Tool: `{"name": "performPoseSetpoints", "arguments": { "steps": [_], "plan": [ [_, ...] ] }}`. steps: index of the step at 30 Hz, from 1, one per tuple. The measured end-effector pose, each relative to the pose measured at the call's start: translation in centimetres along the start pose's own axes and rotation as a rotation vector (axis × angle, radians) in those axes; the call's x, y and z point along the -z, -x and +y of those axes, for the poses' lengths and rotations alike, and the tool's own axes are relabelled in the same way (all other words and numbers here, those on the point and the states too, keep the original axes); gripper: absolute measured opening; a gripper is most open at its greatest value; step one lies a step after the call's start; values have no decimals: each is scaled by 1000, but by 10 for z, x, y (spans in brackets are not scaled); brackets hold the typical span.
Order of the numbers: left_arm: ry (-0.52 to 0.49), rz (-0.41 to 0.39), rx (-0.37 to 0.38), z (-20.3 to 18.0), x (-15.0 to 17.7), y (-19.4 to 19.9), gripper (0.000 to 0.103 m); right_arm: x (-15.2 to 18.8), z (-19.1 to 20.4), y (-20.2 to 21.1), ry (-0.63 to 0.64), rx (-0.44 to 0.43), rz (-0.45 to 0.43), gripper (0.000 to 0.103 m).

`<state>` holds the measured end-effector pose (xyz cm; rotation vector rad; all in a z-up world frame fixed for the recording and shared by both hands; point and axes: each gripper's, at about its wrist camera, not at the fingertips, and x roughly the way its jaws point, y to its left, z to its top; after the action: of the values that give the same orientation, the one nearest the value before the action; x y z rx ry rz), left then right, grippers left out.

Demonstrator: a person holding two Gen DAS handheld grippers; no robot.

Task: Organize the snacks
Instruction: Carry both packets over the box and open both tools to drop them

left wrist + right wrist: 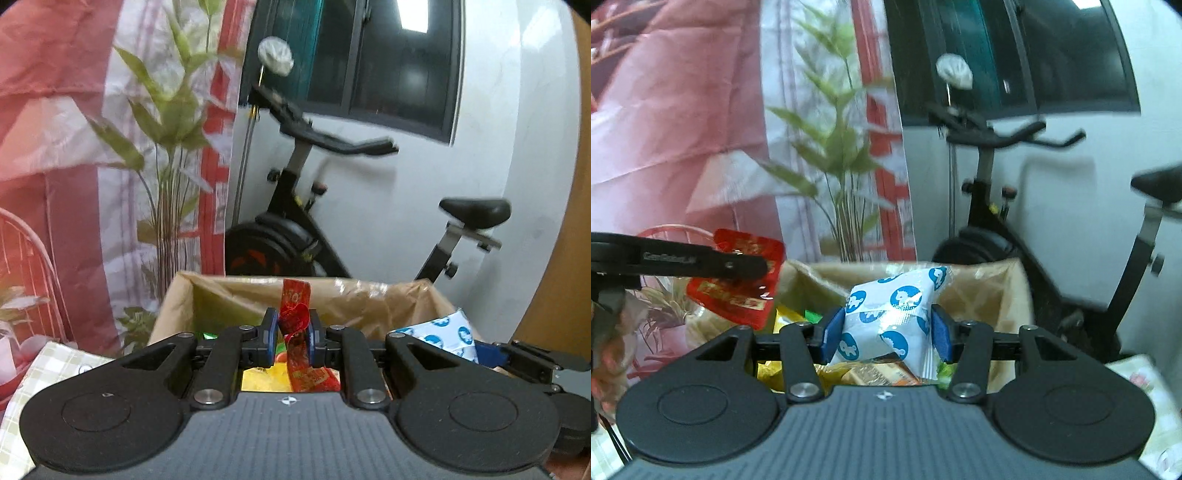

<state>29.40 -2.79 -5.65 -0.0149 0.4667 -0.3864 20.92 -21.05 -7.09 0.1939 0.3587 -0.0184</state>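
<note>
Both grippers loaded, held over a cardboard box (354,295).

Left gripper (292,338): fingers clamped on a crumpled red snack packet (295,317), which stands up between the blue pads at 12 o'clock in its own view, above the box's near edge. Right gripper (884,330): fingers clamped on a white packet with blue round prints (890,314), dead ahead at 12 o'clock and over the box opening; the same packet shows at 3 o'clock in the left view. Box holds yellow and orange wrappers (871,373). Exercise bike (295,229) and a leafy plant (166,122) stand behind the box; both blurred.
</note>
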Motion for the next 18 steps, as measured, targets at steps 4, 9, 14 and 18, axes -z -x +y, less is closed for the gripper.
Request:
{"name": "performPoseSetpoints", "arguments": {
  "steps": [4,9,14,18],
  "plan": [
    [47,58,-2,16,7,-8,71,3,-2,-10,-31,8,9,74],
    [56,75,3,36,18,20,69,2,-4,20,-53,-35,-11,73],
    [25,74,49,46,47,78,70,8,2,57,-83,-97,-8,73],
    [-3,110,16,50,79,108,70,27,21,84,-45,-99,-12,73]
  ]
}}
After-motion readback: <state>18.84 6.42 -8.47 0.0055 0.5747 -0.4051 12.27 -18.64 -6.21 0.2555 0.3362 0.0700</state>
